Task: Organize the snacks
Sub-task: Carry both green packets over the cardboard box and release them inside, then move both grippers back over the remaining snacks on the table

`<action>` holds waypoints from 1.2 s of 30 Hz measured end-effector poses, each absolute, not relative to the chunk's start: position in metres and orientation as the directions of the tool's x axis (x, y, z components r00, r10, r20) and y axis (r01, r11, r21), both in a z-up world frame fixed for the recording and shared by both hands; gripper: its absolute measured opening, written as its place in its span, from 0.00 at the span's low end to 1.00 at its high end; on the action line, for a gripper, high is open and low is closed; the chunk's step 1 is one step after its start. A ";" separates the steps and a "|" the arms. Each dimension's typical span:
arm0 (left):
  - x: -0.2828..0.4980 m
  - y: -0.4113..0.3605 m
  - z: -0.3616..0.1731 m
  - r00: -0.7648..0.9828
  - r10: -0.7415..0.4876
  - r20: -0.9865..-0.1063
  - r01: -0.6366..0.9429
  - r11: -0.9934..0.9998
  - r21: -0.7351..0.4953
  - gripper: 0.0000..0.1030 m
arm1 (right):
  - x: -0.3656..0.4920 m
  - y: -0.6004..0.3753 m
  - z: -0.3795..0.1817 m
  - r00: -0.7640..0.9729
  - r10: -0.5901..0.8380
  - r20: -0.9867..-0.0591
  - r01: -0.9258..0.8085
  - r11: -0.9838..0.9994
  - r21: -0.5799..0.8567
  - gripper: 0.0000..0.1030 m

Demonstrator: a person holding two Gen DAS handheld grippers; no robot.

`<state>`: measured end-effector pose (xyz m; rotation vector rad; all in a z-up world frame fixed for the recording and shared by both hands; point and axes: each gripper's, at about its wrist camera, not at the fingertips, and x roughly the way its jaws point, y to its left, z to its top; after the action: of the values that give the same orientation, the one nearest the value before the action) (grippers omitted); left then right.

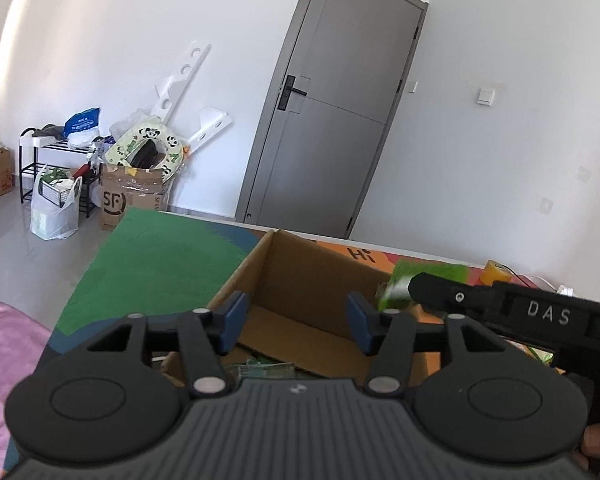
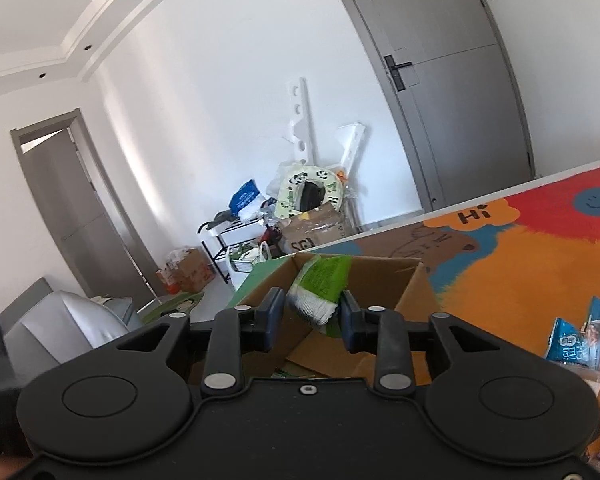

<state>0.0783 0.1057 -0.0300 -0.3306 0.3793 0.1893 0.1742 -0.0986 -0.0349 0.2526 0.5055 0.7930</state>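
Observation:
An open cardboard box [image 1: 240,276] stands on a colourful mat [image 1: 160,256]. My left gripper [image 1: 298,322] hangs open over the box's near side with nothing between its blue pads. A few packets [image 1: 260,368] lie on the box floor below it. My right gripper [image 2: 312,314] is shut on a green and white snack packet [image 2: 320,284], held tilted above the box [image 2: 380,276]. In the left wrist view the right gripper [image 1: 412,288] comes in from the right with that green packet [image 1: 432,276], blurred, at its tip over the box's right wall.
Blue snack packets [image 2: 576,344] lie on the mat [image 2: 520,272] right of the box. A yellow object [image 1: 496,272] sits at the table's far right. Pink cloth [image 1: 4,340] lies left of the table. Boxes and bags stand on the floor by the far wall.

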 end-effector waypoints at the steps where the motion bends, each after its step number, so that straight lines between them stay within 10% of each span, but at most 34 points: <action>1: 0.077 0.105 -0.029 0.913 0.119 -0.390 -0.241 0.929 -0.281 0.58 | 0.173 -0.100 -0.035 0.593 0.731 -0.337 -0.612 0.681 0.402 0.39; 12: 0.079 0.084 -0.026 0.912 0.109 -0.396 -0.232 0.932 -0.279 0.81 | 0.157 -0.147 -0.038 0.650 0.672 -0.353 -0.538 0.736 0.411 0.71; 26: 0.073 0.040 -0.020 0.911 0.081 -0.405 -0.192 0.952 -0.240 0.88 | 0.137 -0.205 -0.044 0.728 0.585 -0.358 -0.466 0.805 0.368 1.00; 36: 0.074 0.006 -0.018 0.914 0.017 -0.405 -0.117 0.967 -0.225 0.90 | 0.126 -0.243 -0.045 0.774 0.517 -0.366 -0.405 0.848 0.341 1.00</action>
<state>0.0743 0.0061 -0.0178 -0.2493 0.4125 0.0697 0.1261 -0.2431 -0.0453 0.2500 0.4673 0.5045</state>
